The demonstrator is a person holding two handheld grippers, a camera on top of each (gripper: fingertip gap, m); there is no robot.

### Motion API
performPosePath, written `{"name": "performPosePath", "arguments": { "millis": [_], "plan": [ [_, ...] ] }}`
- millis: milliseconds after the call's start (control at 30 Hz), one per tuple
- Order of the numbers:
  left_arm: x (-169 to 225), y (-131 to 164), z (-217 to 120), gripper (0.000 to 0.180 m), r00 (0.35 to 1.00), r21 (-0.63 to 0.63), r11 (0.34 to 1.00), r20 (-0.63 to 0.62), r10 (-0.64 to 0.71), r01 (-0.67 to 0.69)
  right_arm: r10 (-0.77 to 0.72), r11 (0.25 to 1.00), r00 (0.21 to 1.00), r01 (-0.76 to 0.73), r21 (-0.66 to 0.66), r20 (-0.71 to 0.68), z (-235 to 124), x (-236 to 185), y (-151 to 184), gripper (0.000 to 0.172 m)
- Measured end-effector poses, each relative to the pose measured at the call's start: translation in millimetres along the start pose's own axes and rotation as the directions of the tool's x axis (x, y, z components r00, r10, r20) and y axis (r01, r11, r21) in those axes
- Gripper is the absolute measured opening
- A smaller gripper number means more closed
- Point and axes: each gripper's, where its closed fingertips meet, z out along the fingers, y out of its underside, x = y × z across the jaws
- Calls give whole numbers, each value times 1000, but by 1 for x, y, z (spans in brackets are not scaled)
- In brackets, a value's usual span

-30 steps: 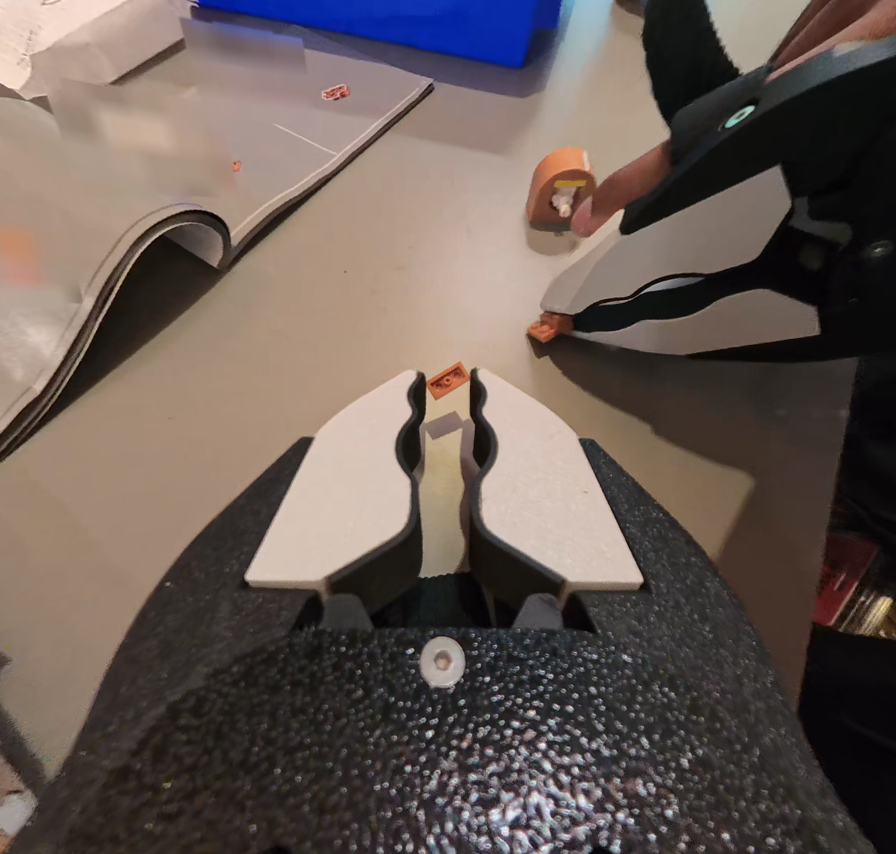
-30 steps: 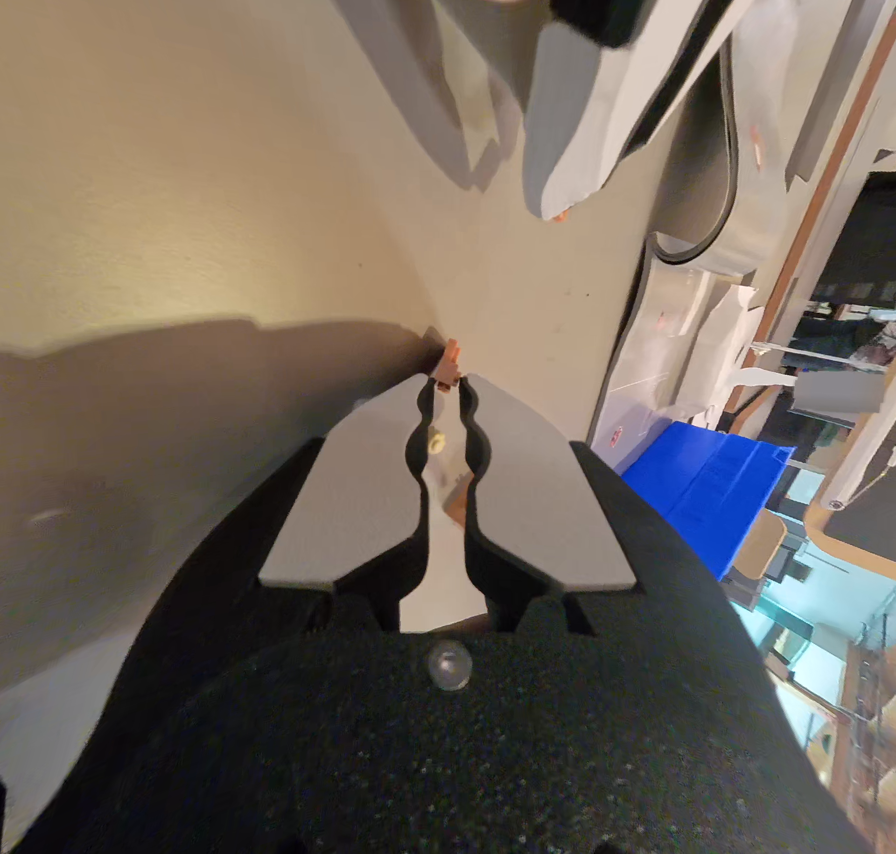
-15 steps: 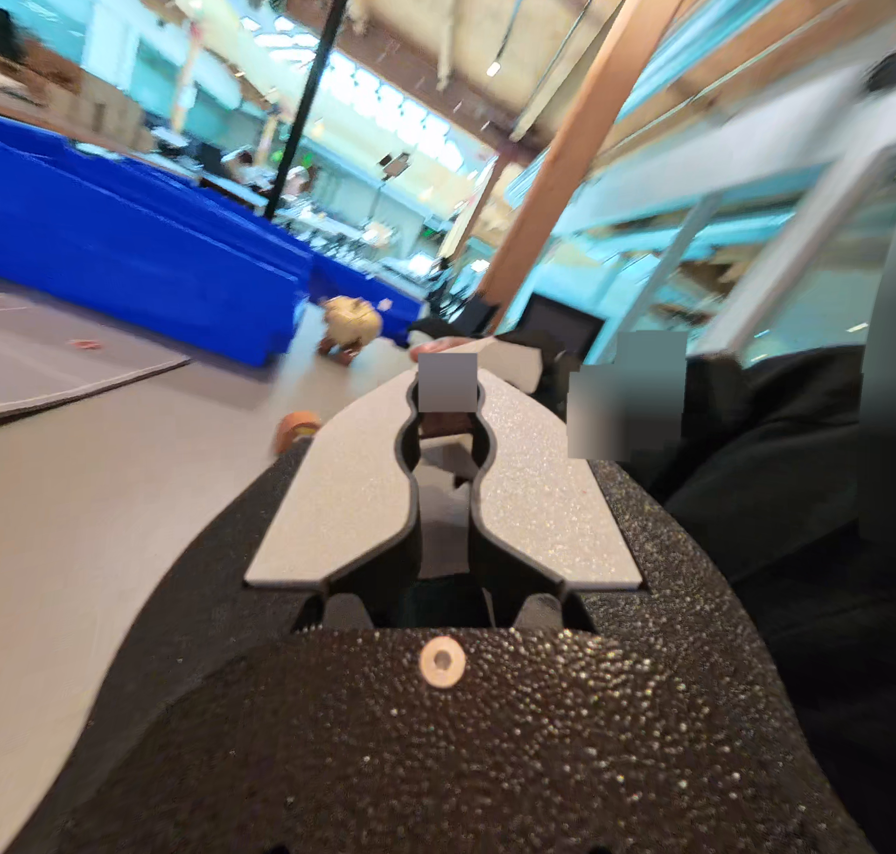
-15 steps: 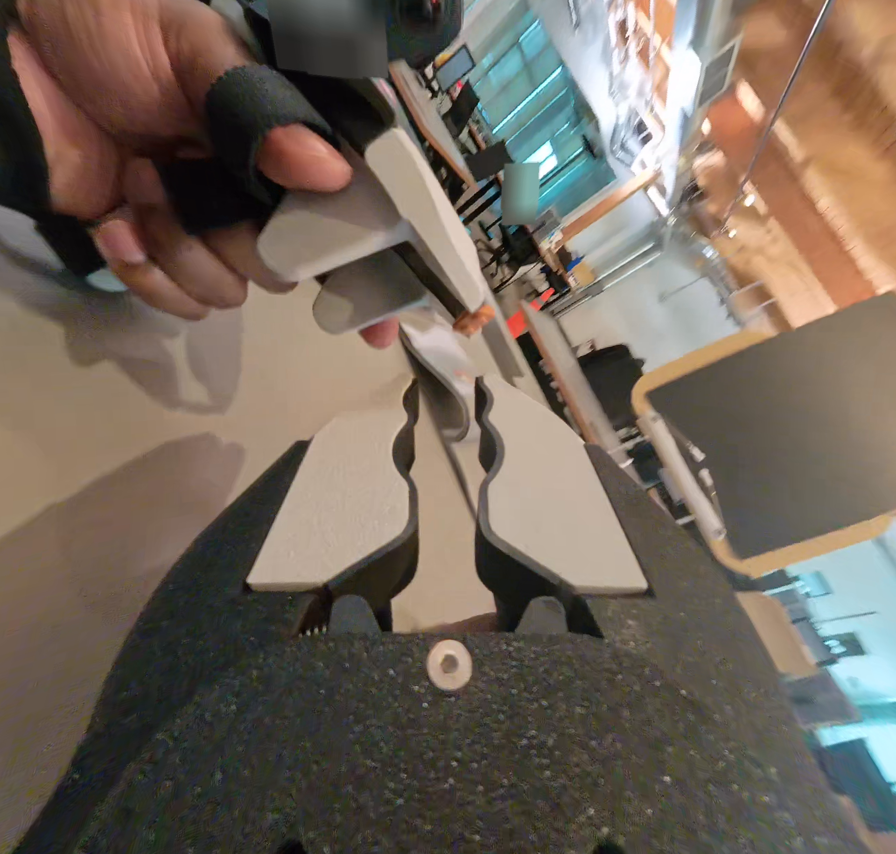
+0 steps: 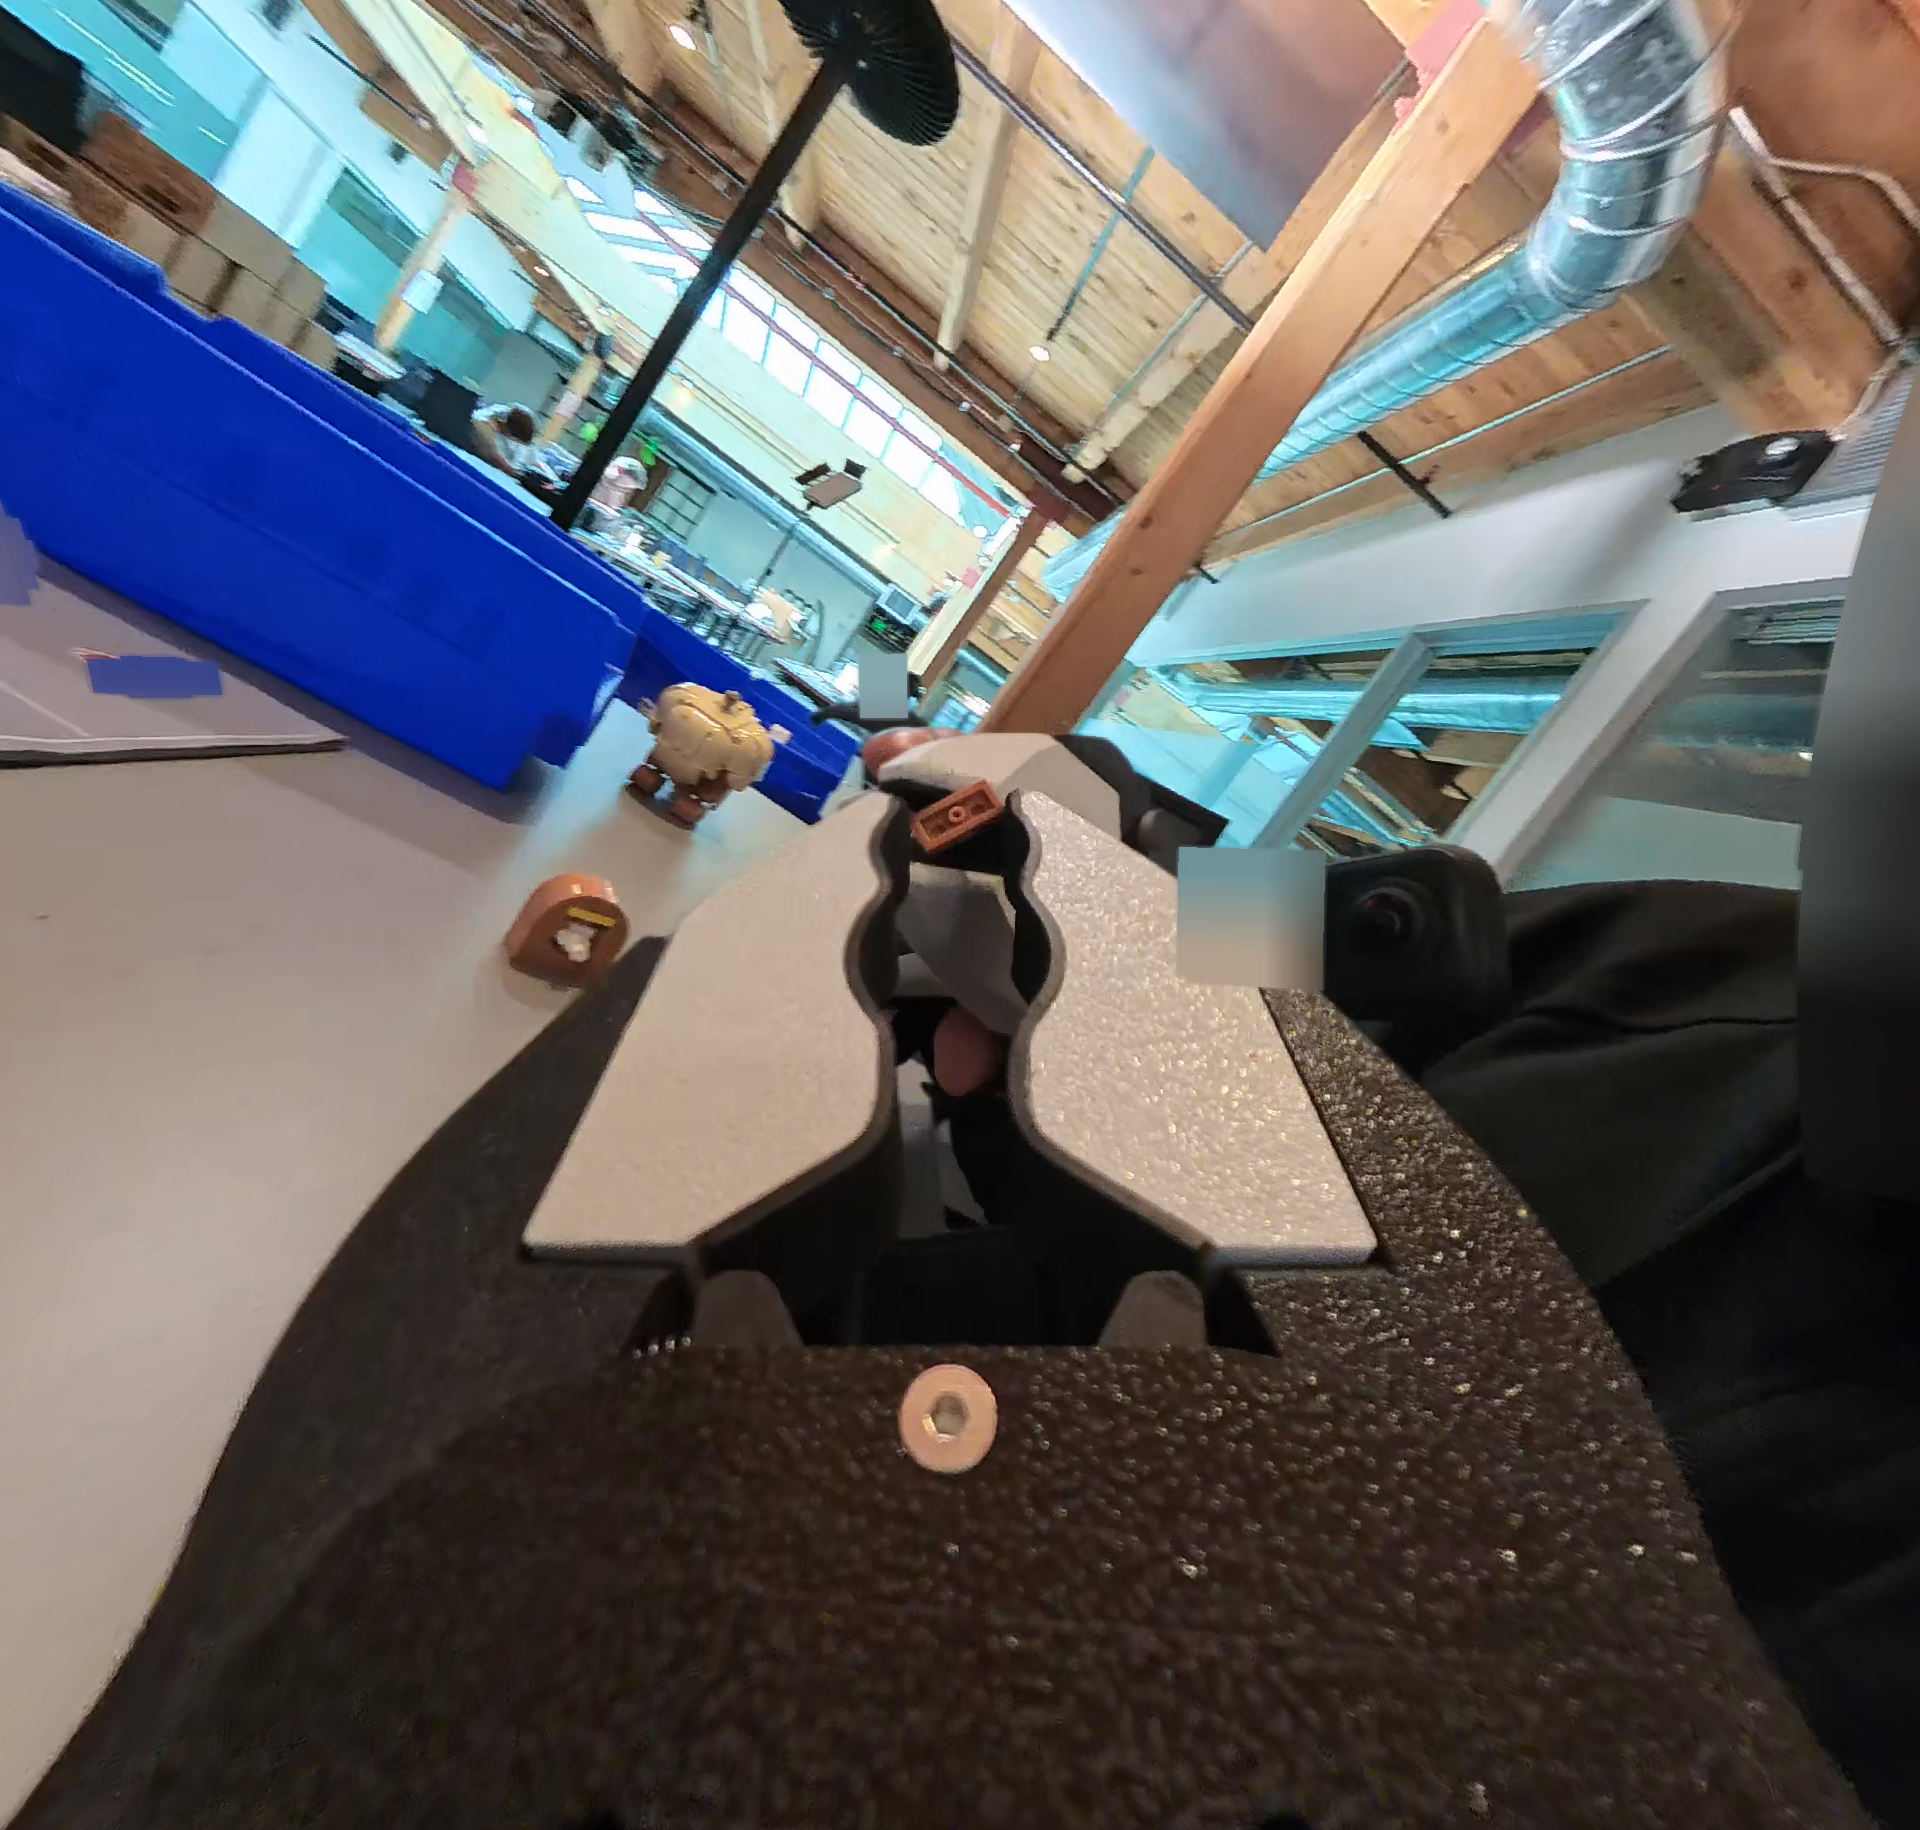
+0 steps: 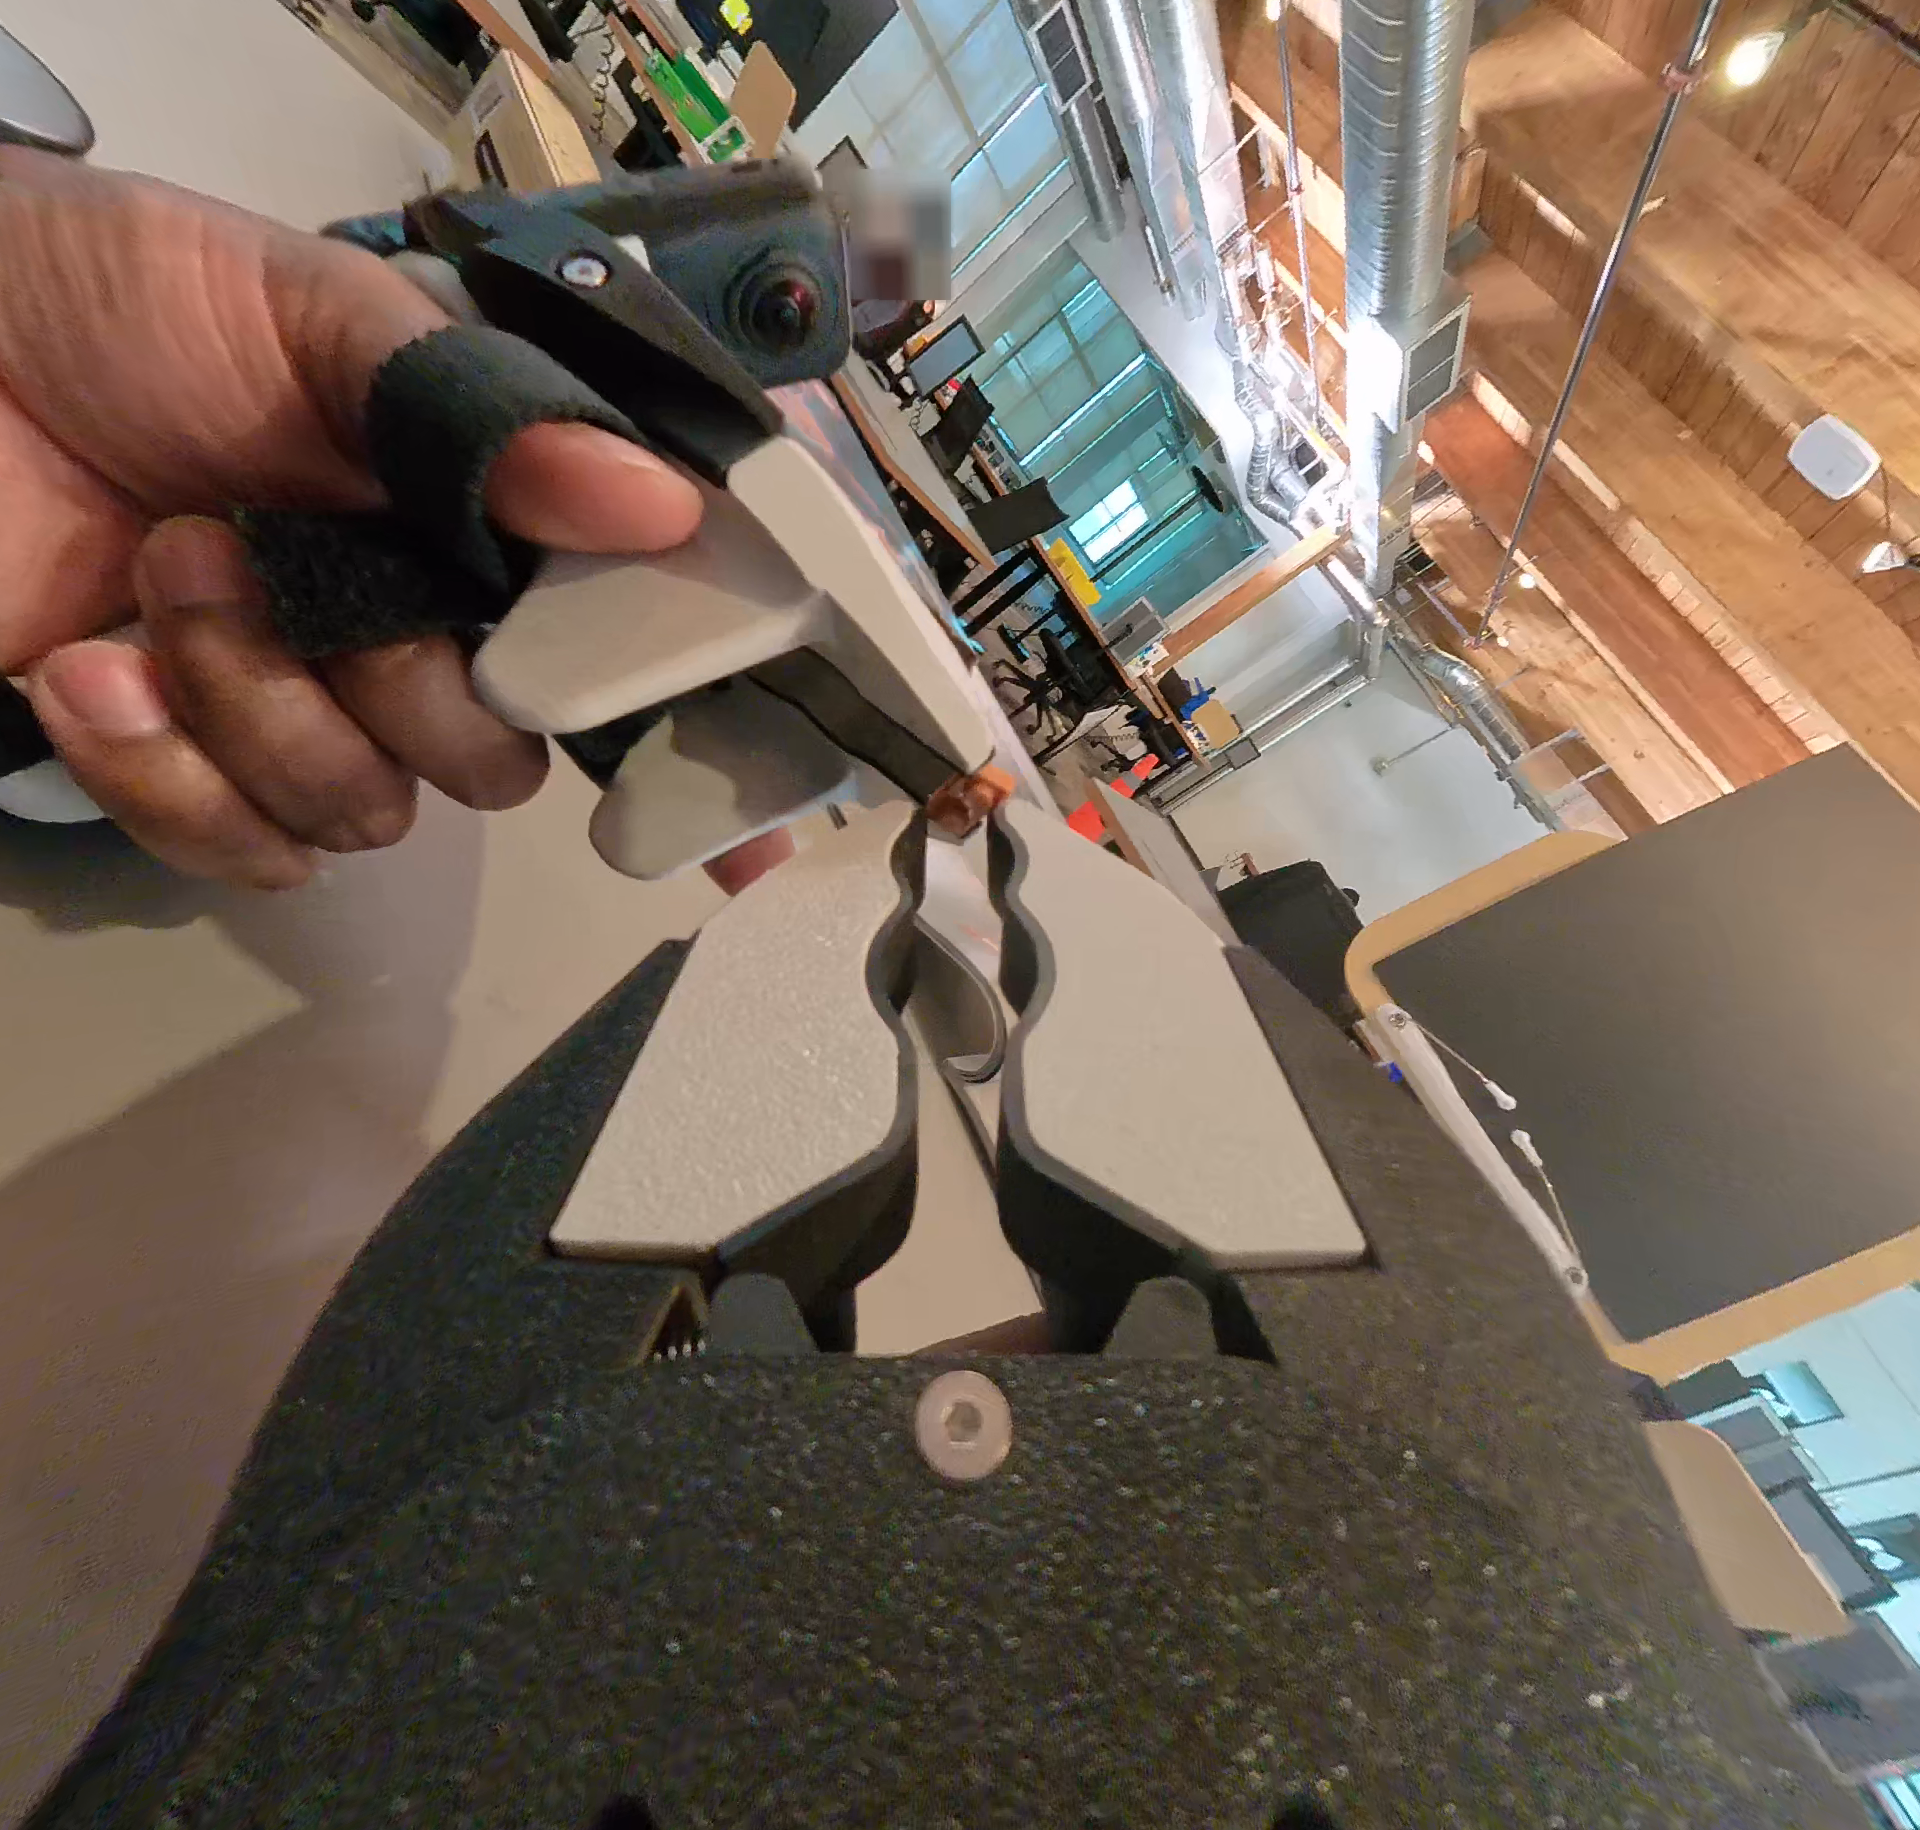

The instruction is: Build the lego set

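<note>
My left gripper (image 5: 956,830) is shut on a small brown brick (image 5: 956,816), a flat plate with its underside towards the camera, held in the air above the grey table (image 5: 208,1105). In the right wrist view a hand (image 6: 208,533) holds that gripper, and the brick (image 6: 966,801) sticks out of its tips. My right gripper (image 6: 956,840) meets it tip to tip, turned a quarter against it. Its pads close on the same brick from both sides. Its grey fingers (image 5: 997,757) show just behind the brick in the left wrist view.
On the table lie a round brown piece (image 5: 566,928) and a cream model figure with brown feet (image 5: 707,741). Blue bins (image 5: 312,554) stand behind them. An open booklet (image 5: 104,720) lies at the left. Left and right tips are no more than a few centimetres apart.
Both grippers rose off the table and tilted up. The right gripper, shut on a small orange piece a second ago, opened with nothing between its pads, then closed on the brick in the left gripper.
</note>
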Motion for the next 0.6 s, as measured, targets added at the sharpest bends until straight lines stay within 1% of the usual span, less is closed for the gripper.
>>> {"name": "performPosePath", "arguments": {
  "millis": [133,233,300,400,433,500,533,600],
  "plan": [
    [-13,-8,-6,14,996,62,998,89,2,-8,13,1000,999,-13,-14,33,7,2,11,8],
    [-19,-21,-16,11,990,157,987,138,14,-36,41,998,993,-36,-42,112,12,1,22,8],
    [-26,-25,-19,10,984,176,984,180,4,-37,59,997,984,-49,-60,166,15,2,30,8],
    [-32,-30,-20,10,975,182,980,221,38,-79,180,976,943,-137,-168,279,21,-5,55,8],
    [-35,-31,-19,10,964,164,979,254,76,-121,239,961,921,-179,-212,307,21,-7,63,8],
    [-37,-28,-14,11,919,83,963,329,216,-256,366,919,864,-277,-280,346,16,-10,70,8],
    [-36,-24,-9,13,883,22,940,353,310,-339,430,894,827,-334,-300,362,12,-9,69,8],
    [-30,-11,1,19,787,-106,863,369,495,-493,555,830,737,-456,-321,386,1,-6,63,8]
  ]
}}
